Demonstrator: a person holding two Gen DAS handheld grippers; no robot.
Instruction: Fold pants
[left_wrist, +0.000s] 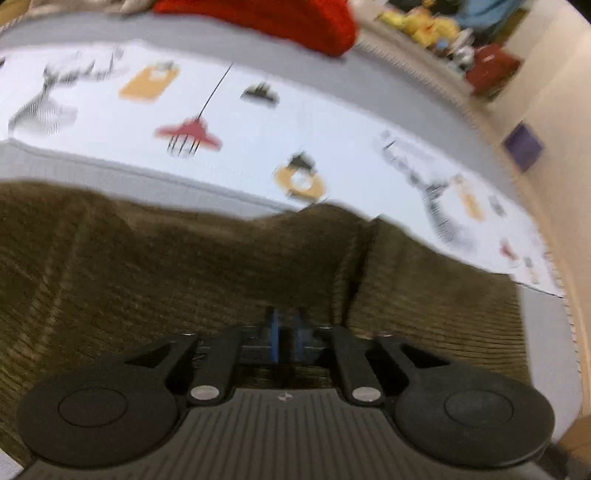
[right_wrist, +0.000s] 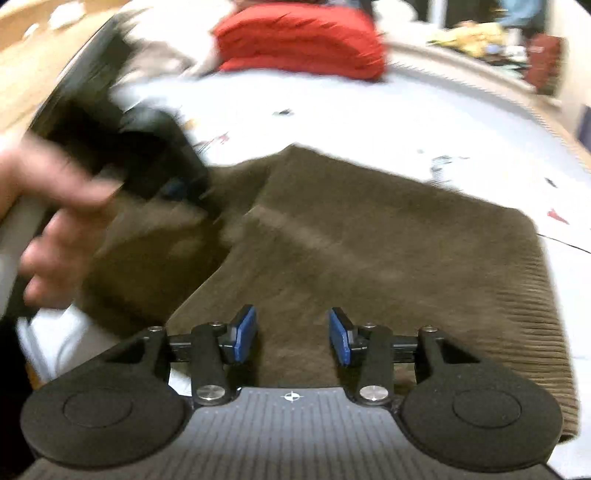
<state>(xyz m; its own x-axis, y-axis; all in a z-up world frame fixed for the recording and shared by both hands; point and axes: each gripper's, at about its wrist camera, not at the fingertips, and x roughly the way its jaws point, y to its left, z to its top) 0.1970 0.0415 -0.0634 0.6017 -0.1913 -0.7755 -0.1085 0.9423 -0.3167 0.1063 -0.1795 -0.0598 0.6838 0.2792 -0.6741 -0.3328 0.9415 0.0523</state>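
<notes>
A: Left gripper (left_wrist: 284, 334)?

B: Blue pads nearly together, narrow gap. It sits low over the pants (left_wrist: 184, 266). Can't tell if cloth is caught between the pads; blur, and the gap looks dark.

A: Right gripper (right_wrist: 293, 338)?

B: Spread, pads apart, nothing between them. Pants (right_wrist: 369, 251) lie right under it, but the pads press on nothing.

A: Where are the pants?

B: Brown ribbed corduroy, lying on a white printed sheet (left_wrist: 258, 122) over a grey bed (left_wrist: 110, 29). From the right wrist view they look folded into a rough block, with a ridge of cloth running up toward the left gripper (right_wrist: 177, 192). From the left wrist view there's a seam or fold line right of centre.

A: Hand?

B: Person's left hand (right_wrist: 55, 206) holds the left gripper, seen at the left edge of the right wrist view. Very blurred. That gripper's tip is down at the pants' upper left part.

A: Containers?

B: None I can make out on the bed. Far right there's a shelf or ledge with yellow stuff (left_wrist: 424, 22) and a dark red thing (left_wrist: 491, 70), too blurred to say what holds what.

A: Anything else?

B: Red pile (right_wrist: 299, 40), at the far end of the bed, well apart from the pants. Small purple square (left_wrist: 522, 146) on the wall at right.
</notes>
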